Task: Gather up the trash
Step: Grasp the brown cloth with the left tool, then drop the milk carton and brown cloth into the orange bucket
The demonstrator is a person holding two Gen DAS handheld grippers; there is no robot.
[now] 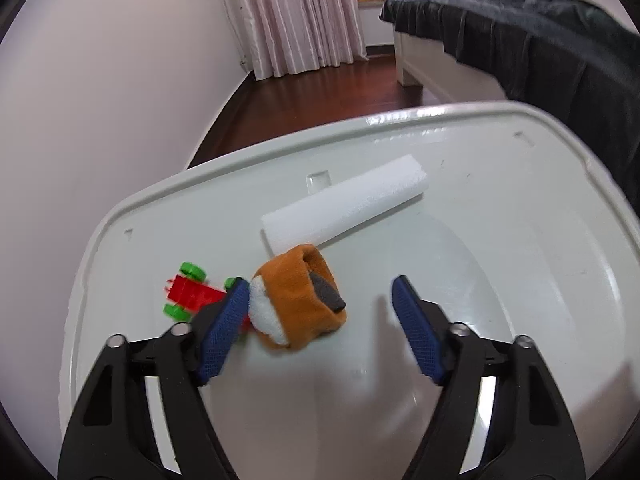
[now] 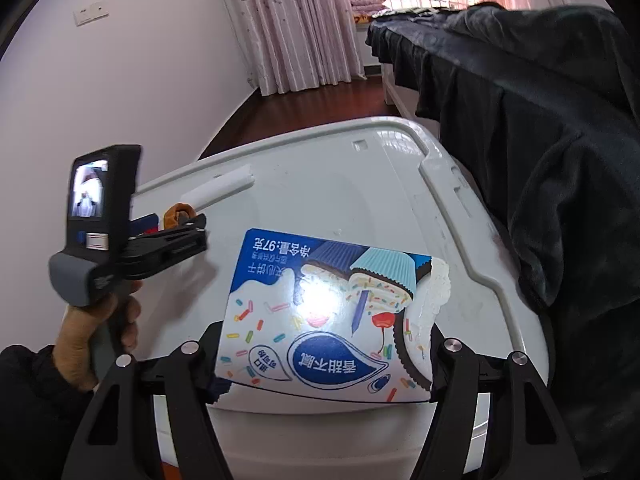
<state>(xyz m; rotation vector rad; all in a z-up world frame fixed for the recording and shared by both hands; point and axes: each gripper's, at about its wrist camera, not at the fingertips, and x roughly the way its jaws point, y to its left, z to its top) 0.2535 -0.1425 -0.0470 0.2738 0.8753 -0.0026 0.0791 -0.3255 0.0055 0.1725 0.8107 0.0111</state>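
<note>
Left wrist view: left gripper (image 1: 320, 312) wide open, nothing between its blue pads; its left pad (image 1: 224, 328) sits just beside the rolled sock.
Surface: white plastic lid (image 1: 520, 240), glossy, serving as the tabletop.
Rolled sock (image 1: 300, 300): orange, white and grey, lying on the lid between the fingers, closer to the left one.
Foam piece (image 1: 344, 208): white, long, lying slantwise just beyond the sock, its near end touching or nearly touching it.
Toy car (image 1: 188, 292): red body, green wheels, left of the sock, partly hidden behind the left finger.
Background: dark wooden floor (image 1: 320, 92), pink curtains (image 1: 296, 16), bed under a dark cover (image 1: 520, 52) at far right.

Right wrist view: right gripper (image 2: 324, 364) closed on the blue biscuit box (image 2: 328, 316); fingertips hidden behind the box.
Biscuit box: held flat above the near part of the white lid (image 2: 340, 184), cupcake print facing up.
Left gripper (image 2: 176, 224): seen at left over the lid, held by the person's hand (image 2: 100, 332); its small screen is lit.
Far left of lid: foam piece (image 2: 220, 192) and an orange bit of the sock (image 2: 176, 212) beside the left gripper's tip.
Right side: dark cover (image 2: 540, 140) hanging close to the lid's edge.
</note>
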